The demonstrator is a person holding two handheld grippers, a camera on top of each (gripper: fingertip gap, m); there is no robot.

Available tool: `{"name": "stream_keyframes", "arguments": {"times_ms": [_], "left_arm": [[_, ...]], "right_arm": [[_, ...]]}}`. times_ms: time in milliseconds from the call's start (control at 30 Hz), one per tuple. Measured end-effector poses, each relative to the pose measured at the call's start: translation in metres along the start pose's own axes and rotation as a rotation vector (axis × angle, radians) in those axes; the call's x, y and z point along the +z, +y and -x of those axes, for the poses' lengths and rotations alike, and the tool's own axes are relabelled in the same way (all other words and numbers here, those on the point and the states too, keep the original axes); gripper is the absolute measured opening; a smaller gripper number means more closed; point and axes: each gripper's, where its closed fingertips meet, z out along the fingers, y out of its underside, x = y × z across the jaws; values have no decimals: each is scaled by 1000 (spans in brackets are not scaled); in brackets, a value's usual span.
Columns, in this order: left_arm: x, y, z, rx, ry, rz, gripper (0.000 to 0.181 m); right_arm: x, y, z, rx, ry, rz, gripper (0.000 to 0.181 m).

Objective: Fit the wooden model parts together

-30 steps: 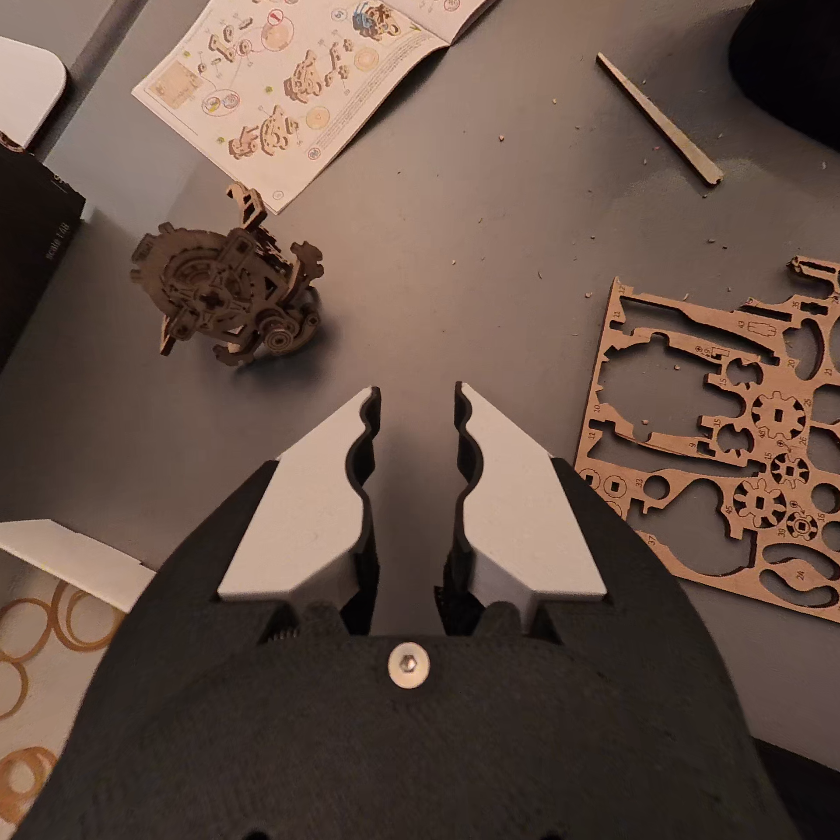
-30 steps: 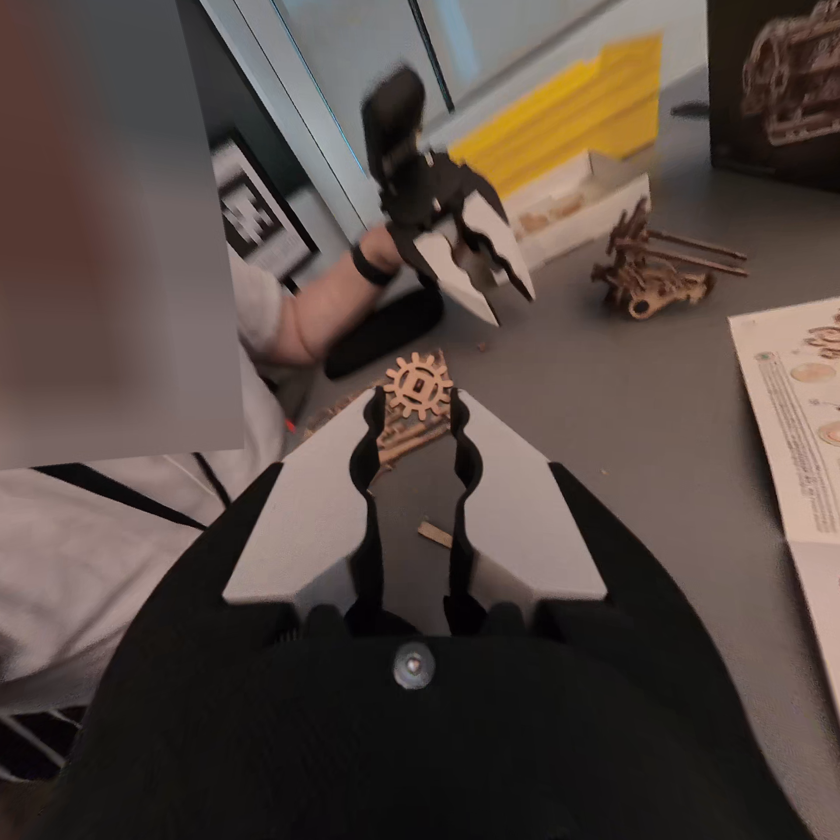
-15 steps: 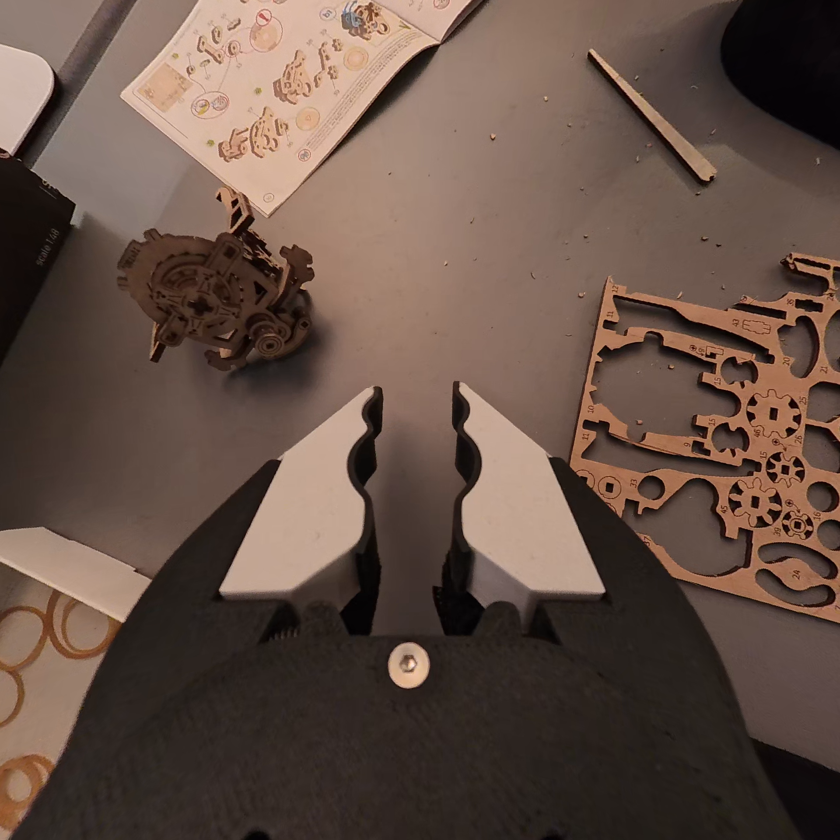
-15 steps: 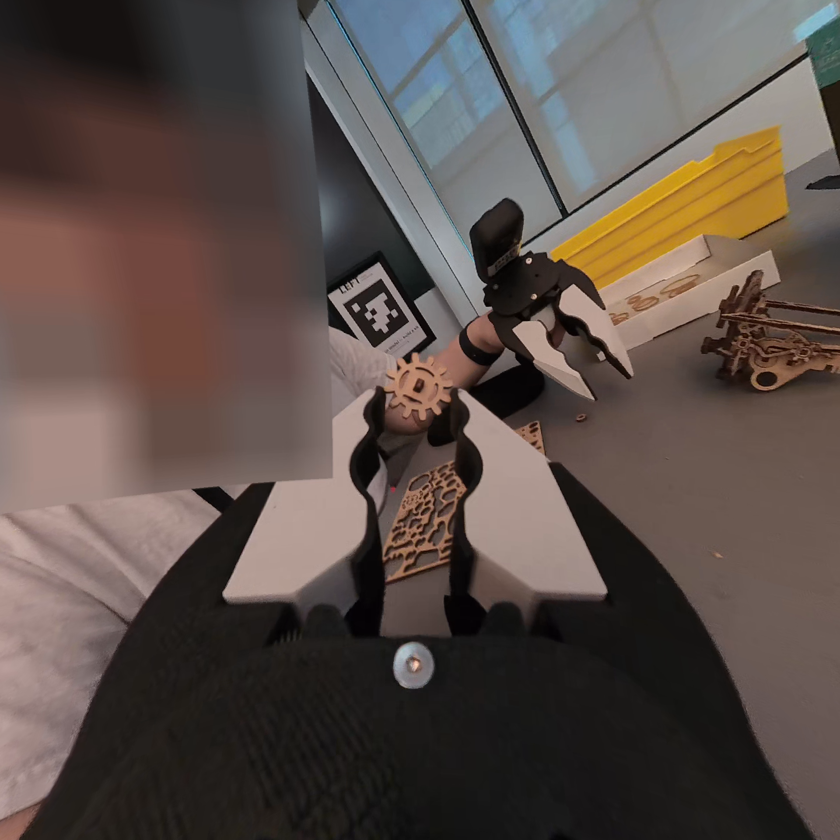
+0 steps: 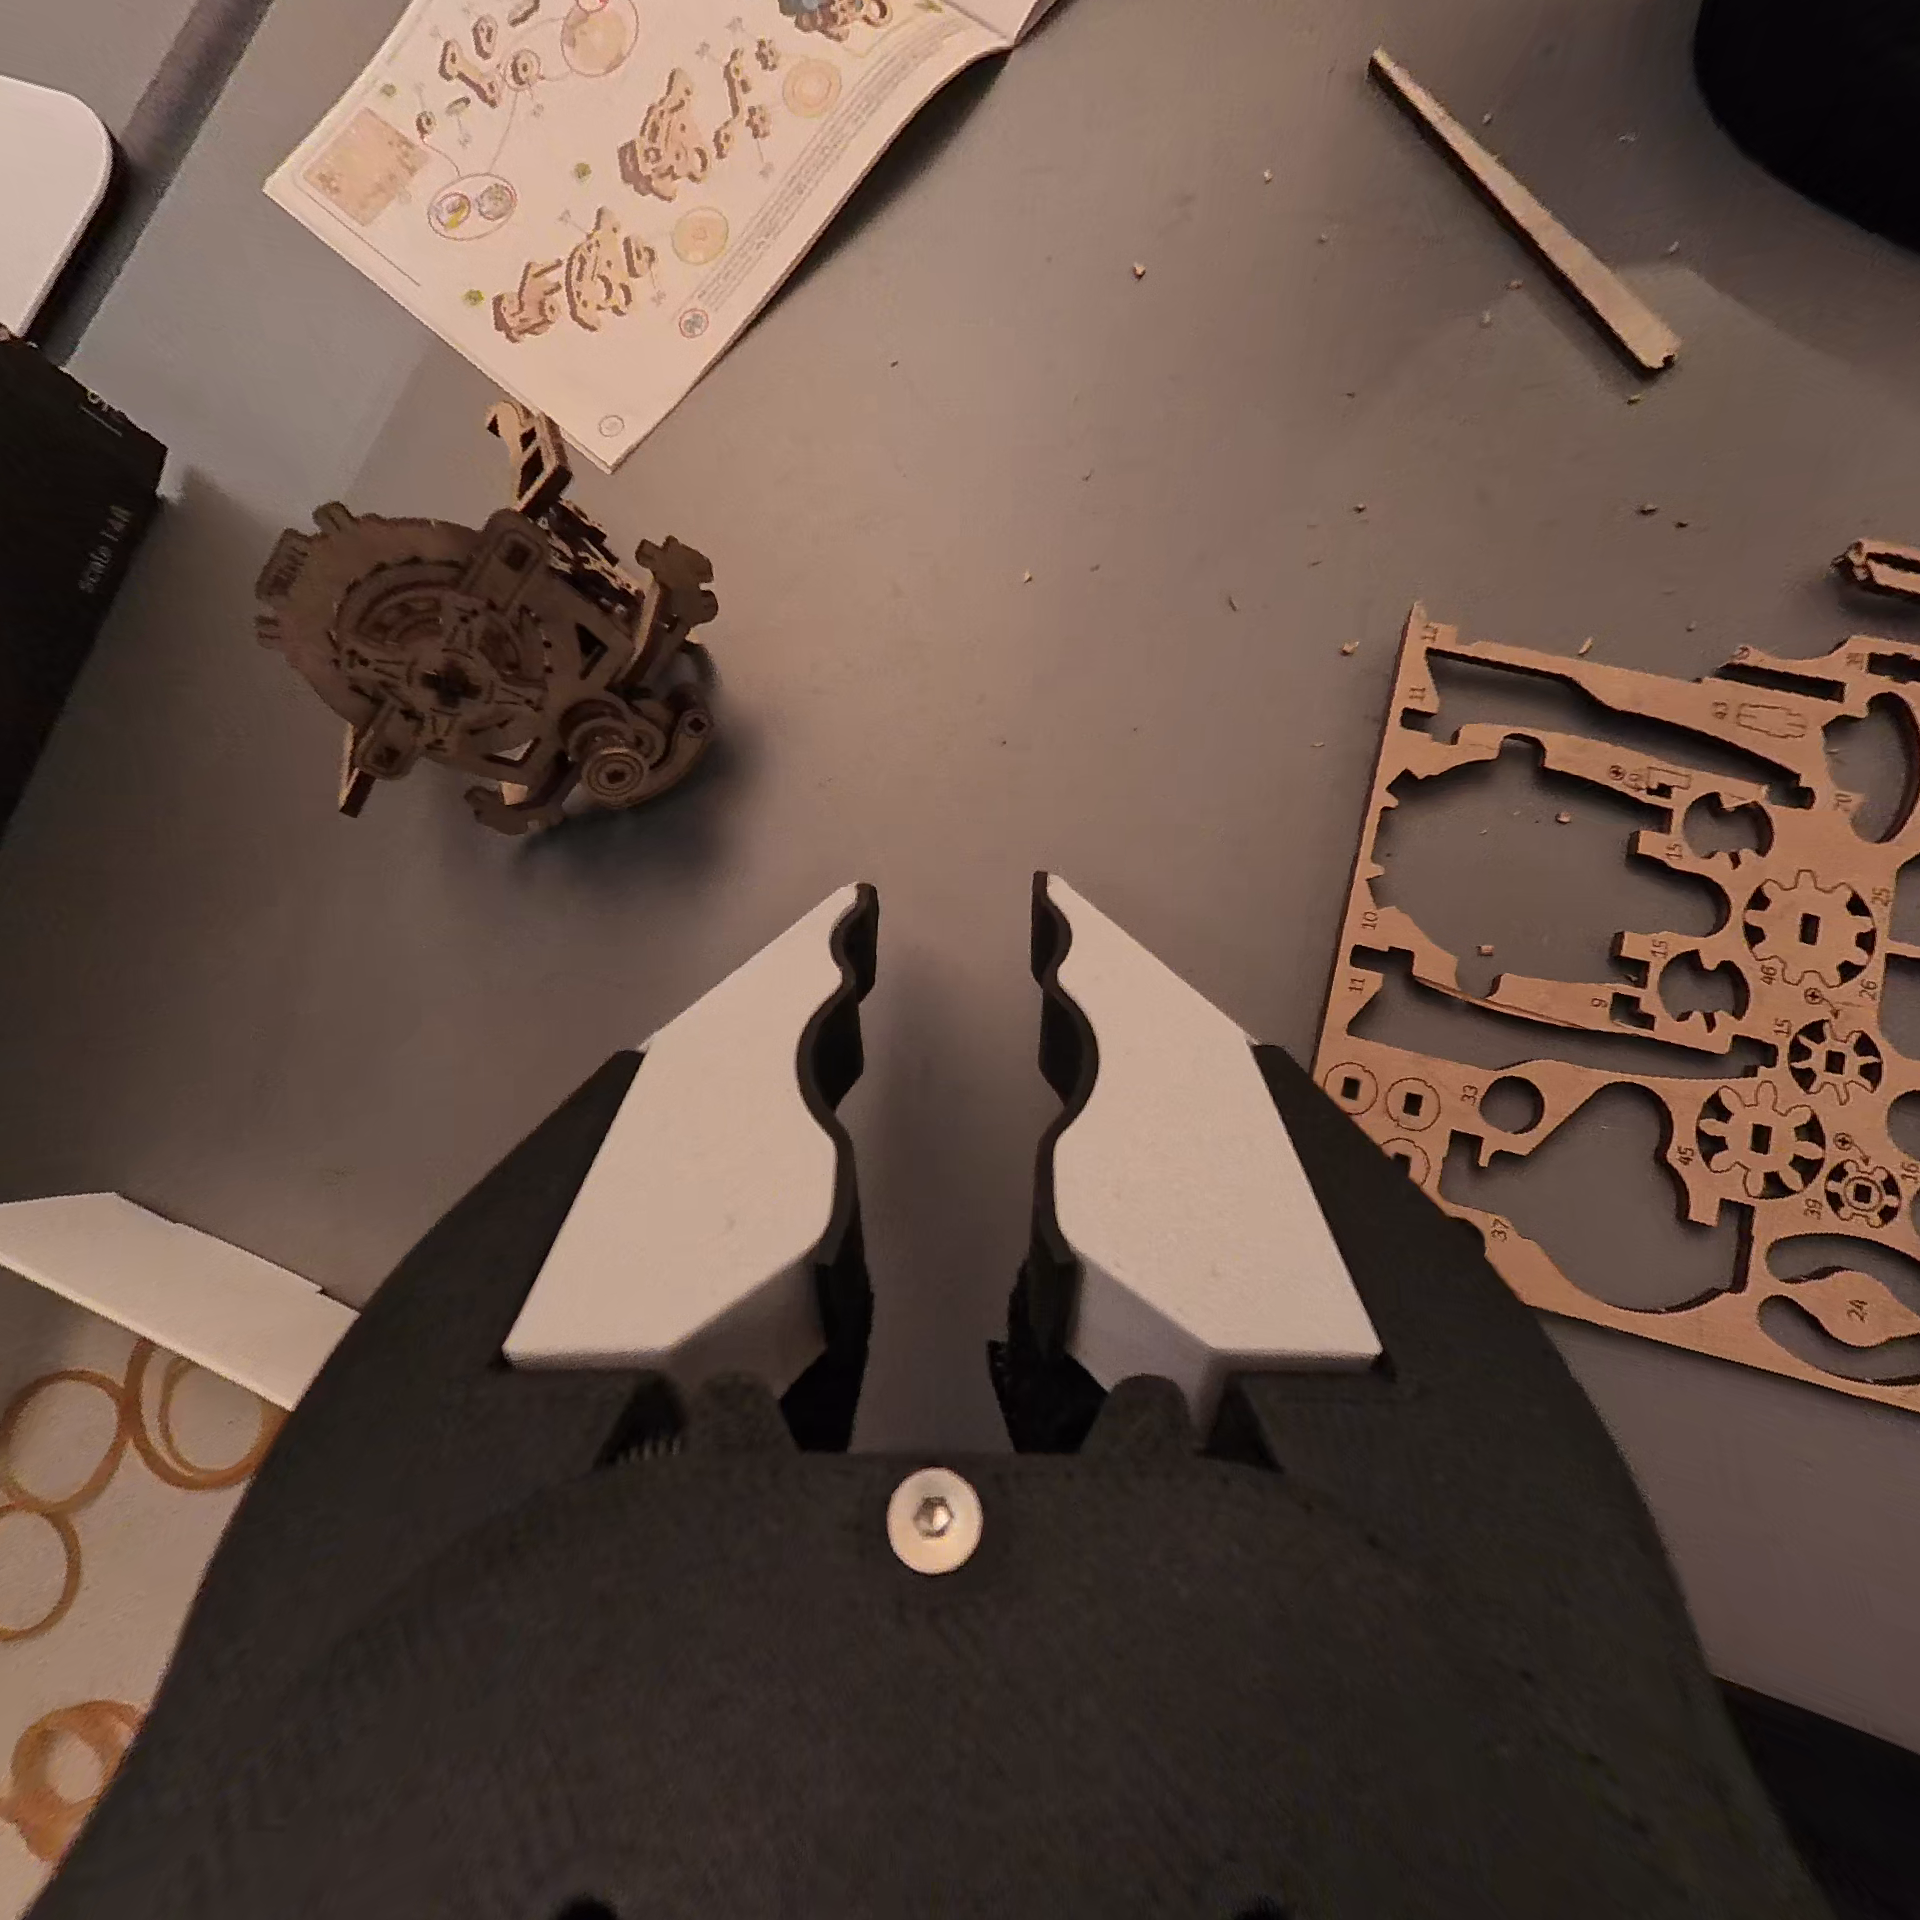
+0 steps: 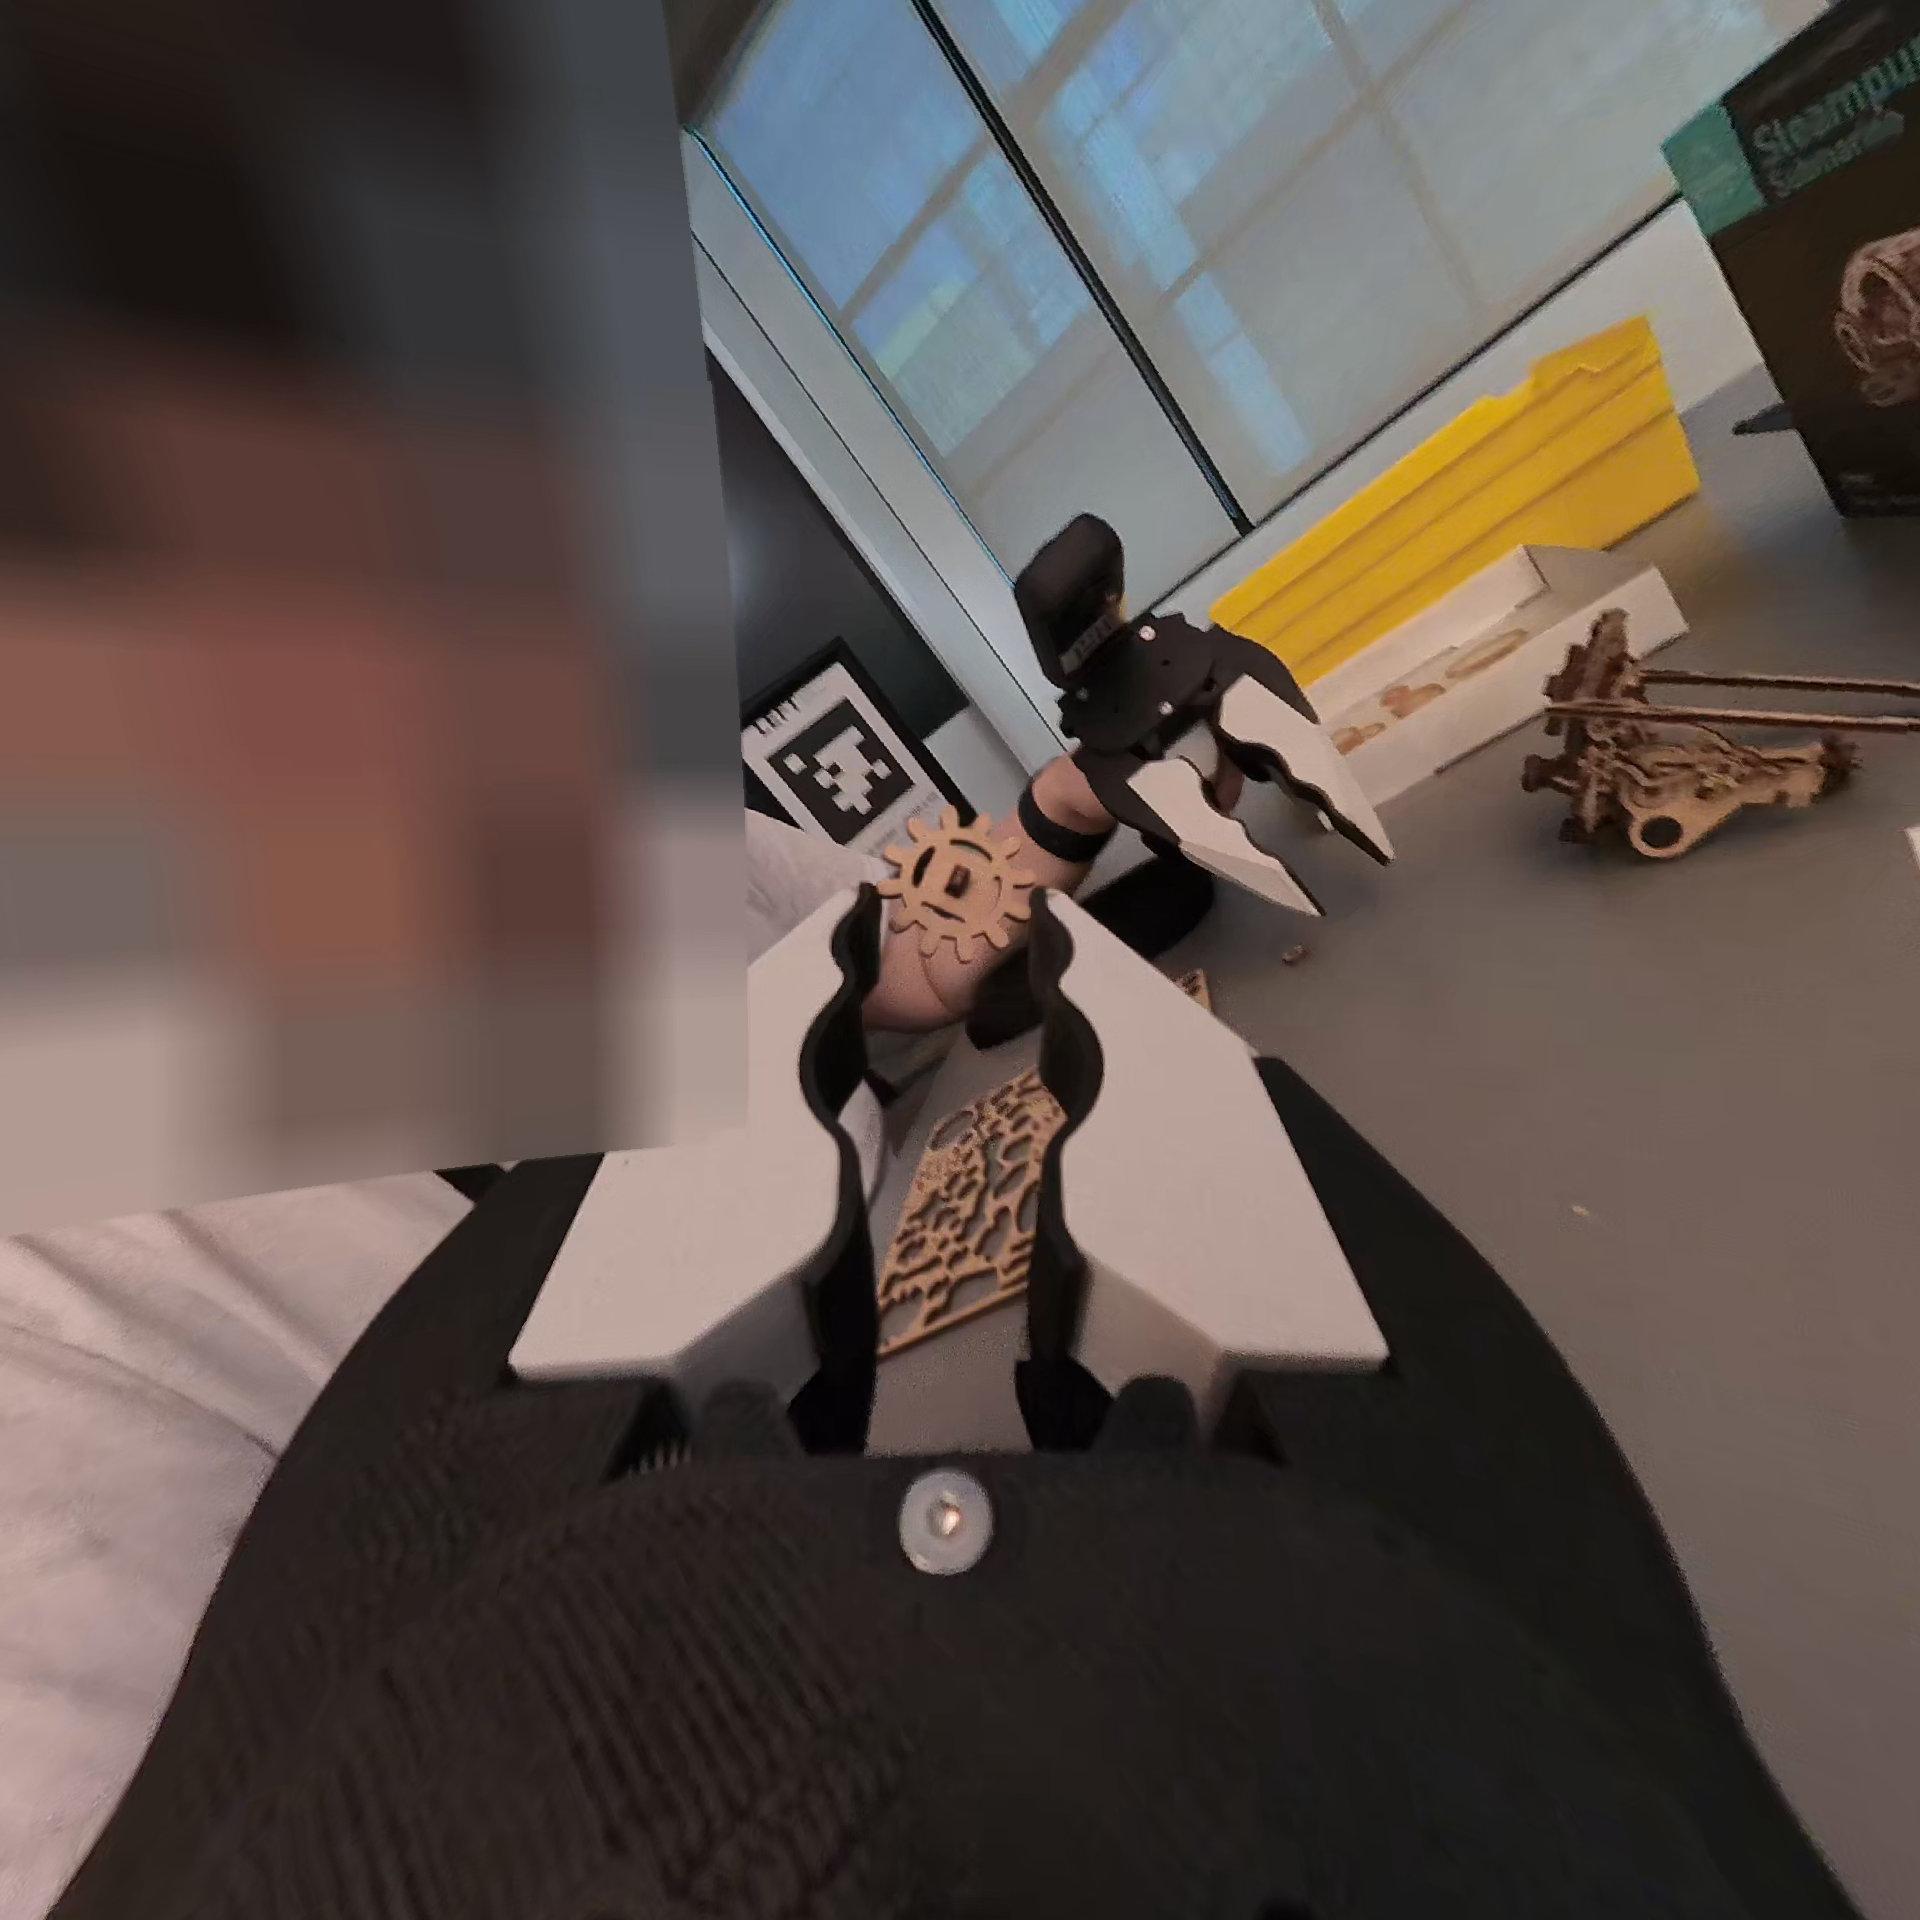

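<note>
Grey table (image 5: 1039, 520), lit dim, littered with wood crumbs. Landmark: the half-built wooden model (image 5: 488, 686), dark brown, gears and brackets, standing on the table.

Left hand-held gripper (image 5: 954, 894) hangs above the table, released, its jaws apart with nothing between them. The model sits ahead of its tips and off to their left, apart from them. Right of the model, beyond the gripper, lies the flat wooden parts sheet (image 5: 1642, 997), many cut-outs gone, several gear shapes remaining in it. Beyond the model, its near corner just beside the model's top bracket, lies the open instruction booklet (image 5: 623, 177). A thin wooden stick (image 5: 1522, 208) lies far right of the booklet, running diagonally.

Right hand-held gripper (image 6: 954, 914) is clenched on a small wooden gear (image 6: 956, 888), pale tan, pinched at the fingertips by its lower teeth. The gear stands face-on to the camera, square hole at centre, most of the disc above the tips, held in the air well clear of the model.

Only the right wrist view shows the gear, the model (image 6: 1673, 769) from the side with two long rods running out level, a yellow bin (image 6: 1455, 530) behind it, a white tray (image 6: 1621, 623) and the windows. Only the left wrist view shows the booklet pages and the stick.
</note>
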Motion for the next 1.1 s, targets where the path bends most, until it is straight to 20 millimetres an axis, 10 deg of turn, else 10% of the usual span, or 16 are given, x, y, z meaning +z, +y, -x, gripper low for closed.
{"name": "stream_keyframes", "arguments": {"times_ms": [33,1100], "left_arm": [[1,1,0,5,-3,7,28],[4,6,1,20,-16,42,27]], "right_arm": [[0,3,-4,-3,23,17,26],[-22,46,-56,90,279,246,27]]}}
